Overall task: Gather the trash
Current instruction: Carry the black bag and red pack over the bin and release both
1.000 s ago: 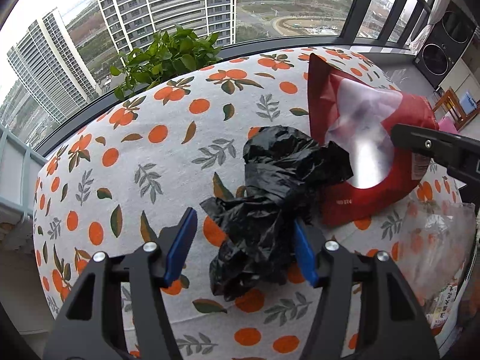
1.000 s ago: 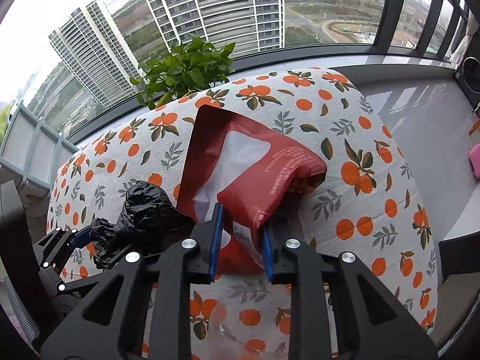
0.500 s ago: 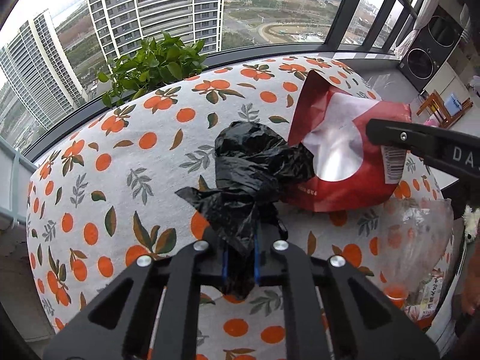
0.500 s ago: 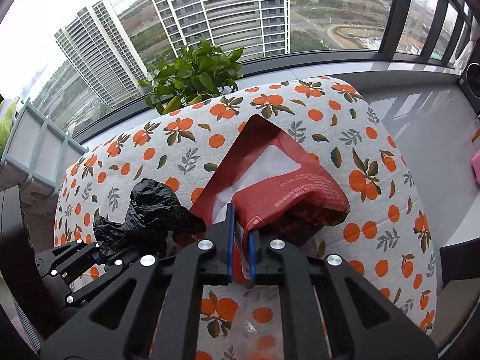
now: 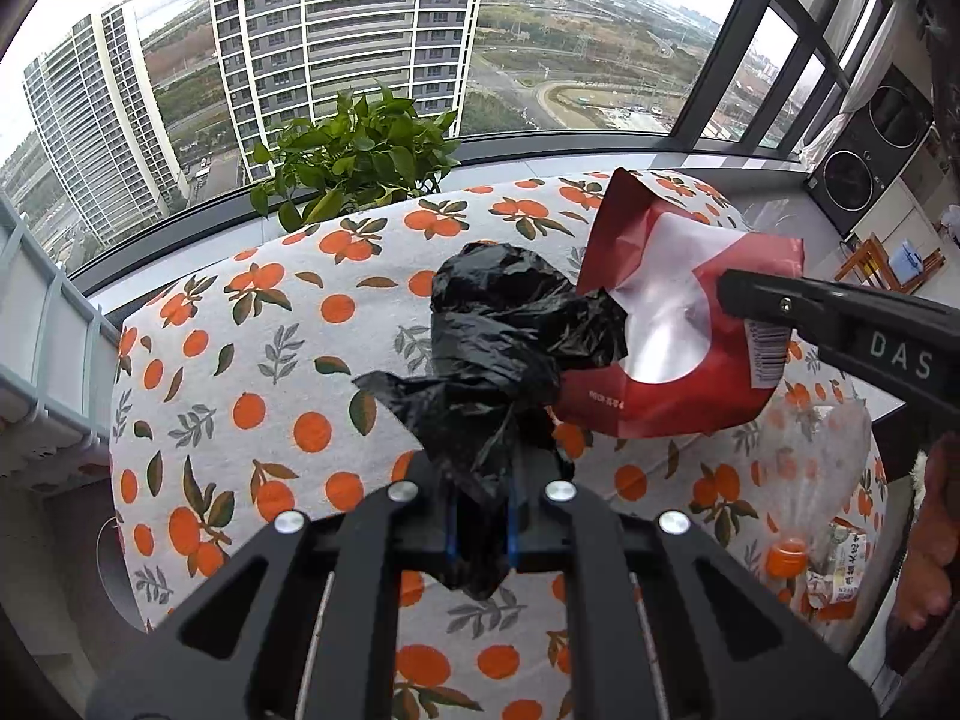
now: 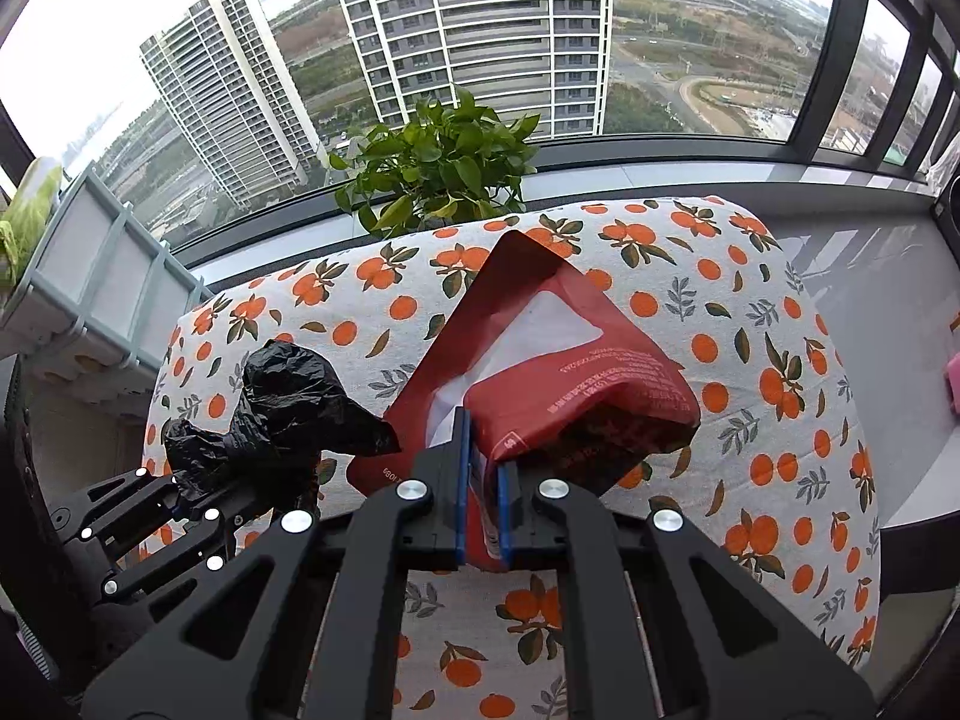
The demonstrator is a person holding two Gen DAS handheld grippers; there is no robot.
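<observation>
Two claws point steeply down over the worktop [image 5: 252, 372], which is draped in a white cloth printed with oranges. The left claw [image 5: 480, 525] is clamped on the lower tail of a crumpled black plastic bag [image 5: 504, 336]; its blue pads pinch the plastic tight, and the bulk of the bag bunches up above and ahead of the fingers. The right claw [image 6: 482, 492] is closed on a lower corner of a red snack pouch [image 6: 576, 384], whose torn top stands open toward the window and shows a white lining. In the left wrist view the right claw's black finger reaches in from the right edge across the pouch. The black bag sits just left of the pouch, and the two touch. A clear plastic bottle with an orange cap [image 5: 804, 480] lies at the worktop's right edge. A leafy green plant [image 6: 438, 162] stands on the sill behind the worktop.
</observation>
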